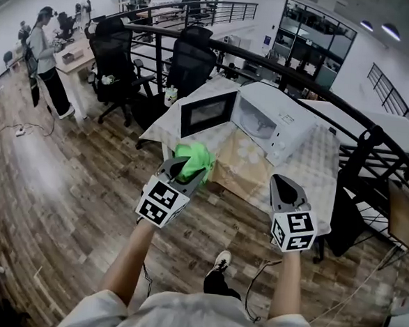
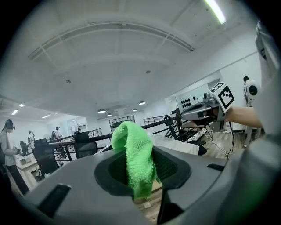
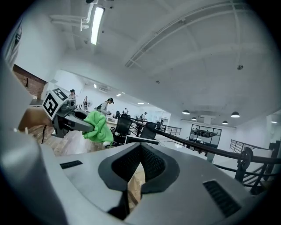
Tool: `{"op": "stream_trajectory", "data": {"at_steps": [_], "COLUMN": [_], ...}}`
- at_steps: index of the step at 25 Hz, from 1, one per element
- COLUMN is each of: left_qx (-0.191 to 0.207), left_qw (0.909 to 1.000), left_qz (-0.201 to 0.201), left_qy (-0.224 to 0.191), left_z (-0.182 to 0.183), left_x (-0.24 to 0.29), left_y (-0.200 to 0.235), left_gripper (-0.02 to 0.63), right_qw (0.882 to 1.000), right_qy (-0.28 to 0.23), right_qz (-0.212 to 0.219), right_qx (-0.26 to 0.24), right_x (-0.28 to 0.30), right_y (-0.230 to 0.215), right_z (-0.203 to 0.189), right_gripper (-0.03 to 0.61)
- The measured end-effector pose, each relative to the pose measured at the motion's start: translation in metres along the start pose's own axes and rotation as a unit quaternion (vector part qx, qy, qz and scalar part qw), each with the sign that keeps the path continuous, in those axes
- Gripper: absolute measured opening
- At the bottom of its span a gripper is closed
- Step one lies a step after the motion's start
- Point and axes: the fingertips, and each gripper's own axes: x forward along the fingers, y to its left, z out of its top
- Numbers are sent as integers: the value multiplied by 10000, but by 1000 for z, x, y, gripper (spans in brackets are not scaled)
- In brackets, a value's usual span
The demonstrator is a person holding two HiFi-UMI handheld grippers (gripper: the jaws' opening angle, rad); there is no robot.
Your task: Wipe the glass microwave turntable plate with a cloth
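**Holding the cloth short of the open microwave**

I have the left gripper (image 1: pixel 184 170) clenched on the green cloth (image 1: pixel 193 156). In the left gripper view the cloth stands up between the two dark pads and folds over to the left, with one end hanging down through the slit. The right gripper (image 1: pixel 287 186) carries nothing. Its own view shows the jaws drawn together, with only a thin slit between them and pale patterned covering showing through.

Both grippers are raised in front of me, well apart, left and right of my body and at about the same height. They sit on the near side of the tabletop (image 1: pixel 309 166), not touching anything on it.

The microwave (image 1: pixel 277 119) stands on the far part of that tabletop, which has a light flowered covering. Its door (image 1: pixel 206 113) is swung open to the left and the pale cavity faces me. I cannot make out the glass turntable plate inside from here.

A dark railing (image 1: pixel 321 97) curves behind the tabletop. Two black office chairs (image 1: pixel 114 55) stand farther off on the left, and a person (image 1: pixel 44 54) stands at a desk at the far left. Wooden floor (image 1: pixel 70 185) lies below me, with my shoe (image 1: pixel 220 260) near the tabletop's edge.
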Motion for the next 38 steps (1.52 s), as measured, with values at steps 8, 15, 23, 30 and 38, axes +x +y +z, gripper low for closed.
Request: {"op": "stream_trajectory", "data": {"at_steps": [8, 15, 23, 30, 38], "left_qx": [-130, -297, -392, -454, -452], "left_qw": [9999, 9989, 9976, 9971, 9969], "left_qz": [73, 197, 275, 209, -282], "left_qy": [60, 310, 506, 581, 576], "left_z": [25, 23, 17, 7, -19], "left_x": [140, 233, 307, 355, 402], "left_y": [32, 58, 76, 91, 124], "left_gripper": [135, 135, 135, 135, 135], "right_qw": [9999, 9996, 9983, 9974, 9979], "right_qy": [72, 32, -1, 218, 293], "right_qz": [118, 240, 486, 538, 235], "right_qx": [8, 109, 316, 427, 536], "right_x": [99, 172, 226, 268, 309], "right_y": [-122, -187, -228, -245, -240], "right_z": [-19, -32, -49, -70, -80], "right_gripper": [14, 14, 14, 2, 2]}}
